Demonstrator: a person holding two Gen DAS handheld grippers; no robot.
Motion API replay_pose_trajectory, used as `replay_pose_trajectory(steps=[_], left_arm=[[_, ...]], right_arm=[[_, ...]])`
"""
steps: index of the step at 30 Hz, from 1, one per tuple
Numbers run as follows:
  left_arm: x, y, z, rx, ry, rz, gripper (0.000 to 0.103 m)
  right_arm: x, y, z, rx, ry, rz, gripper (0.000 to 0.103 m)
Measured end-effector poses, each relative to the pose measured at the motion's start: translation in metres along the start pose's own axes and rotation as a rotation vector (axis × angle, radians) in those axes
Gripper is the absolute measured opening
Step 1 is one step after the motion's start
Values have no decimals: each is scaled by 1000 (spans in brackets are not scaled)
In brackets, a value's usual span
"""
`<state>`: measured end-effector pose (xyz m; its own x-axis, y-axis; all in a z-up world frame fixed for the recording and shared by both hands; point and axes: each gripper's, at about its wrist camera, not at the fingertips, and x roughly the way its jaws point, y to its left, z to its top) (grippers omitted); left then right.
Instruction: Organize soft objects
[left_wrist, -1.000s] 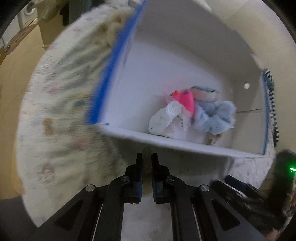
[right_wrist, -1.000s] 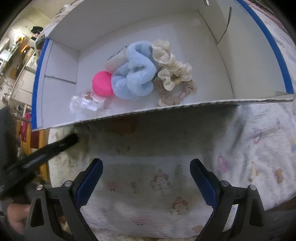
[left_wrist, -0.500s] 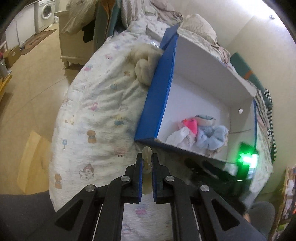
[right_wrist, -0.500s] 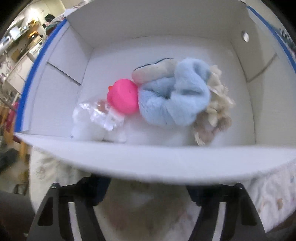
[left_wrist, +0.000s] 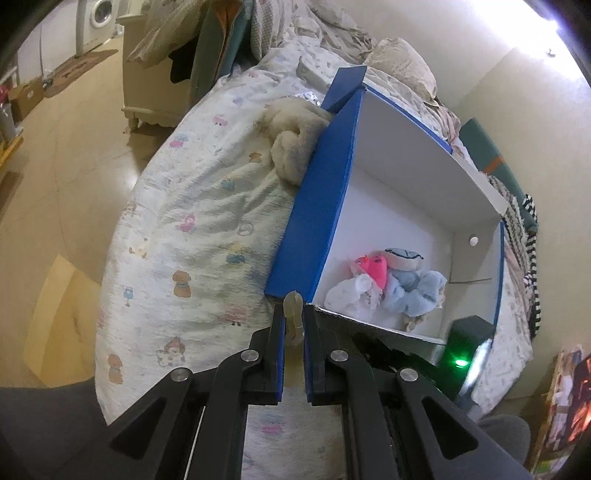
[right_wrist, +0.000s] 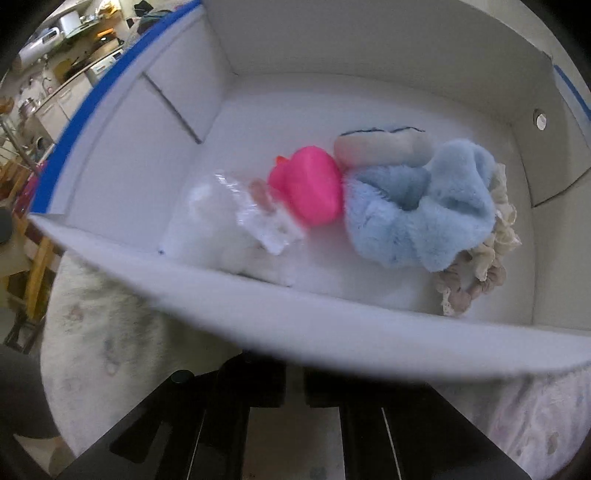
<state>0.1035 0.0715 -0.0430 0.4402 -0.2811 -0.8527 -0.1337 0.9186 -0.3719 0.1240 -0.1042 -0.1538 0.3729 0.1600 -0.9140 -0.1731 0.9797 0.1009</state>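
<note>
A blue-and-white box (left_wrist: 314, 221) lies on the bed, holding a pink soft toy (right_wrist: 308, 184), a blue fluffy scrunchie (right_wrist: 424, 214), a beige frilly scrunchie (right_wrist: 484, 273), a white plush in clear wrap (right_wrist: 229, 225) and a pale pouch (right_wrist: 380, 146). My left gripper (left_wrist: 294, 325) is shut on a small beige soft piece (left_wrist: 293, 310), held above the box's near corner. My right gripper (right_wrist: 294, 380) sits under the box's near wall (right_wrist: 295, 314), jaws close together, tips hidden by the wall.
A cream fluffy plush (left_wrist: 291, 147) lies on the patterned bed cover (left_wrist: 192, 240) against the box's blue side. Crumpled bedding and pillows (left_wrist: 399, 62) lie behind. The floor (left_wrist: 55, 166) and a white cabinet (left_wrist: 155, 85) are to the left.
My right gripper, wide open a second ago, has moved in under the box's near wall and its jaws have closed together. My left gripper pulled back and up, still holding the beige piece.
</note>
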Motion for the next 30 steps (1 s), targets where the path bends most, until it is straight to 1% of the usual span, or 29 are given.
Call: replay_pose_trajectory(steps=[2, 7, 10, 12, 14, 15, 18, 21, 25, 28, 30], left_arm=[[-1, -1, -1, 0, 0, -4, 8], [-5, -13, -4, 52, -27, 5, 8], [-4, -20, -6, 79, -30, 17, 8], [-3, -22, -8, 89, -24, 16, 8], [-6, -25, -8, 108, -35, 27, 7], [-7, -27, -9, 118, -43, 29, 8], [-13, -36, -8, 154, -63, 28, 8], [-16, -52, -5, 201, -59, 9, 8], [-17, -79, 4, 267, -63, 2, 8], [-10, -99, 13, 312, -39, -18, 8], [-2, -113, 21, 347, -13, -51, 8]], right_arm=[[-10, 0, -1, 35, 11, 40, 8], [-60, -6, -5, 112, -14, 166, 8], [-87, -13, -8, 116, -42, 194, 8], [-99, -19, -10, 142, -60, 222, 8], [-112, -33, -14, 174, -76, 246, 8], [-122, -52, -19, 185, -87, 254, 8], [-142, -70, -22, 203, -118, 259, 8], [-158, -95, -14, 223, -144, 261, 8], [-166, -115, 3, 228, -173, 253, 8], [-168, -126, 19, 226, -183, 253, 8], [-164, -134, 30, 222, -186, 256, 8]])
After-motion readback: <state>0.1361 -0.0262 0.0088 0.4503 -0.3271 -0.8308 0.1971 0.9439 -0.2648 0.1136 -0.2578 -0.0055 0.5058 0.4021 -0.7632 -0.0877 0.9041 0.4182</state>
